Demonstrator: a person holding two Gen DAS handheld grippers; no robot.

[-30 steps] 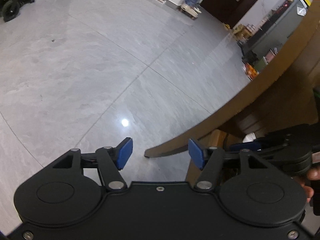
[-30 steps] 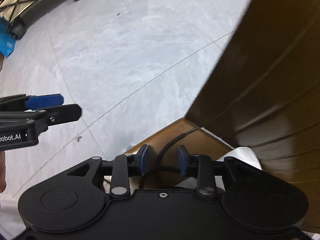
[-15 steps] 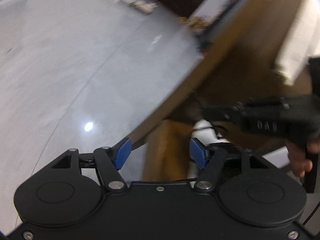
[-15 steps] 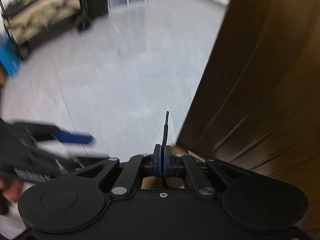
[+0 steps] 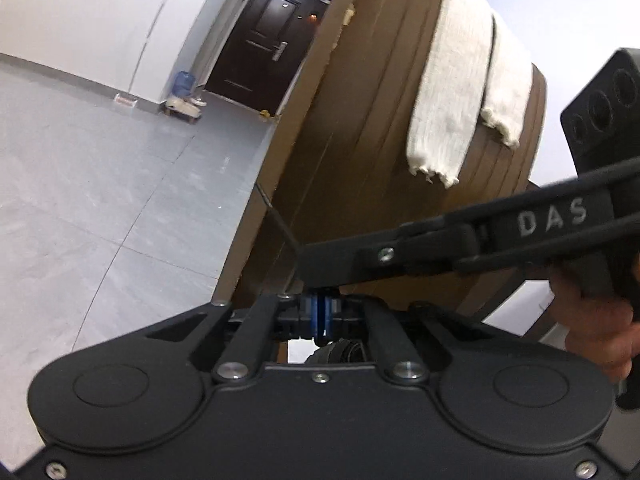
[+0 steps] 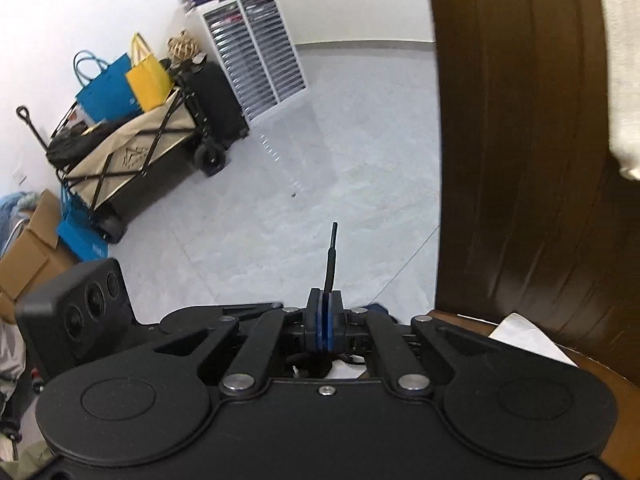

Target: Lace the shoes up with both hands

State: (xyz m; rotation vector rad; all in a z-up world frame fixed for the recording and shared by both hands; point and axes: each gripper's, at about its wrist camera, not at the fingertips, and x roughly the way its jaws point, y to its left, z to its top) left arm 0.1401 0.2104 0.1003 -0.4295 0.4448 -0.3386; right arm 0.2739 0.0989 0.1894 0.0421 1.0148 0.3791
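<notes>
My right gripper [image 6: 323, 320] is shut on a black shoelace [image 6: 330, 258], whose stiff tip sticks up past the blue pads. The same lace end [image 5: 280, 222] shows in the left wrist view, rising from the right gripper [image 5: 316, 258], which reaches in from the right. My left gripper [image 5: 320, 312] is shut just below it; what its pads hold is hidden. Dark laces [image 5: 340, 350] show just behind its pads. The shoe itself is mostly hidden under the grippers.
A brown wooden cabinet [image 5: 380, 120] with a white cloth [image 5: 448, 100] draped over it stands close ahead. It also shows in the right wrist view [image 6: 540, 140]. A loaded cart [image 6: 132, 148], a drawer unit [image 6: 260, 48] and a cardboard box [image 6: 28, 252] stand across the grey floor.
Both grippers tilted upward and came together. The left gripper went from open to shut. The right gripper closed on the lace end a second ago and has kept hold of it.
</notes>
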